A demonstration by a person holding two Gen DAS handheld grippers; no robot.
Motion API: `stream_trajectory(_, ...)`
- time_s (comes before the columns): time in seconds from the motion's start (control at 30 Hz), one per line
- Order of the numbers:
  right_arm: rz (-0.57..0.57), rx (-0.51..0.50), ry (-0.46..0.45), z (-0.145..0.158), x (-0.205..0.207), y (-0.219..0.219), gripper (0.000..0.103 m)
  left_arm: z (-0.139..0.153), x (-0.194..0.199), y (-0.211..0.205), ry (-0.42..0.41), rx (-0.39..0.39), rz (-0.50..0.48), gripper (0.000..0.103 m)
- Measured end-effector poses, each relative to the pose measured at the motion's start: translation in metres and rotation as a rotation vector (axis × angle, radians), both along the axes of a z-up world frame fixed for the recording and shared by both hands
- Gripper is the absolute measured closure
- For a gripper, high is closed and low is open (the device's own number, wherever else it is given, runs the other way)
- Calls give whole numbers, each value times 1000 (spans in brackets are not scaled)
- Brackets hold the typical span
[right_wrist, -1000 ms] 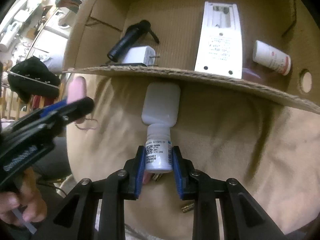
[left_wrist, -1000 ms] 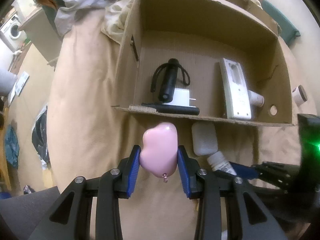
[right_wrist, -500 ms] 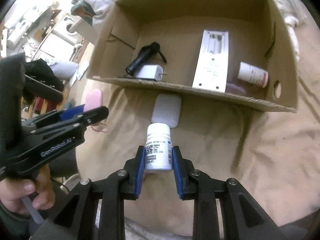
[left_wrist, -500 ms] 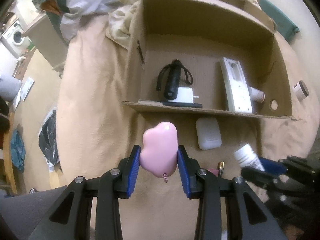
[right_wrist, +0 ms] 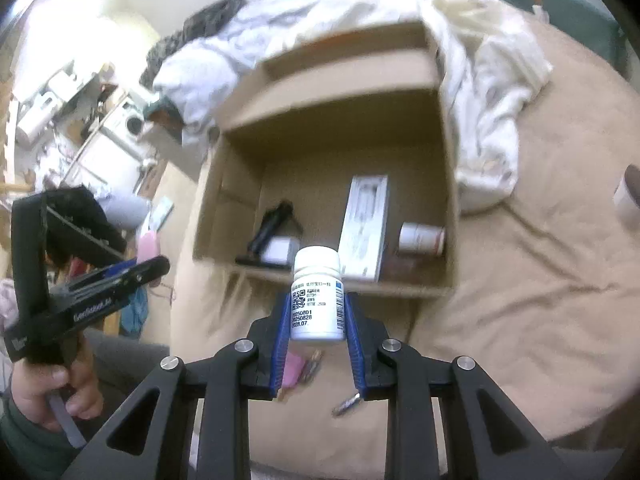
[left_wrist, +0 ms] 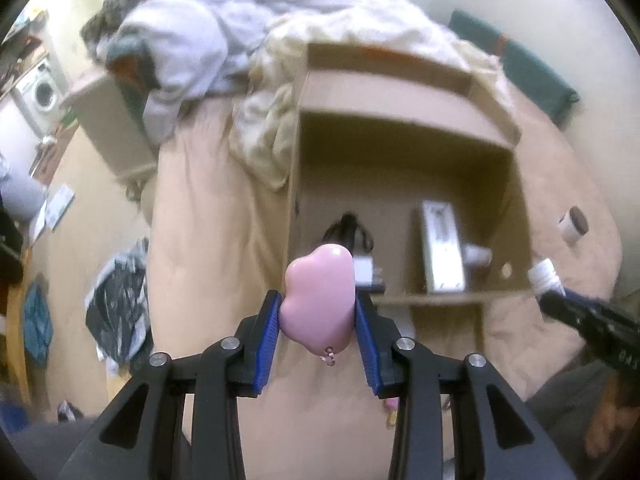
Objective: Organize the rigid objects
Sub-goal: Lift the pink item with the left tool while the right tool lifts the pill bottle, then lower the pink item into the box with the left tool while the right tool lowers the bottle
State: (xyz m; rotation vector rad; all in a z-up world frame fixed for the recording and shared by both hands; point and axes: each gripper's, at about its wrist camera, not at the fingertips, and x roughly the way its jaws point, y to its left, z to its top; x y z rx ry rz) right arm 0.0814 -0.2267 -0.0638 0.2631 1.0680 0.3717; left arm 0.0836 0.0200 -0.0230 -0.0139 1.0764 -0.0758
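My left gripper (left_wrist: 318, 316) is shut on a pink cloud-shaped case (left_wrist: 318, 300), held in the air in front of an open cardboard box (left_wrist: 400, 152) on the bed. My right gripper (right_wrist: 318, 320) is shut on a white pill bottle (right_wrist: 318, 296) with a printed label, upright and also lifted before the box (right_wrist: 340, 120). Each gripper shows in the other's view: the right gripper (left_wrist: 580, 316) at the right edge, the left gripper (right_wrist: 116, 280) at the left, held by a hand (right_wrist: 60, 392). Both hang short of the box's near wall.
In the box lie a black flashlight (right_wrist: 274, 224), a white charger (right_wrist: 280, 250), a long white panel (right_wrist: 366, 224) and a small bottle (right_wrist: 422, 238). Small loose items (right_wrist: 346, 402) lie on the beige bedcover below me. Crumpled clothes (left_wrist: 192, 52) are heaped behind the box. A small cup (left_wrist: 574, 226) stands right.
Both grippers have risen off the bed, still gripping the pink case and the pill bottle. The box now looks smaller and farther below, and more of the room shows.
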Motion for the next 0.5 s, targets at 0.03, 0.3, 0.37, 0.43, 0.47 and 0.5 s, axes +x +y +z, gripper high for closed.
stream_trajectory(0.03,-5,2,-10,5,4,-3,75,7,4,-2,-13,-1,-9,70)
stream_trajectory(0.3,-18,-12,-49,25,53,-10,75,30,50,-23,-67,0,-56,70)
stream_trajectory(0.37,-16,-59,-33,15,67,-6,75,23,63,-30,-55,16,-77,70)
stream_trajectory(0.43,-18,-66,-25,-1,76,-5,75,9,74,-38,-73,61,-106,70)
stream_trajectory(0.47,-28,-73,-18,-12,79,-6,75,-3,77,-42,-88,82,-138,70)
stream_trajectory(0.5,-36,-75,-6,-21,80,-7,75,-14,80,-42,-86,83,-146,70)
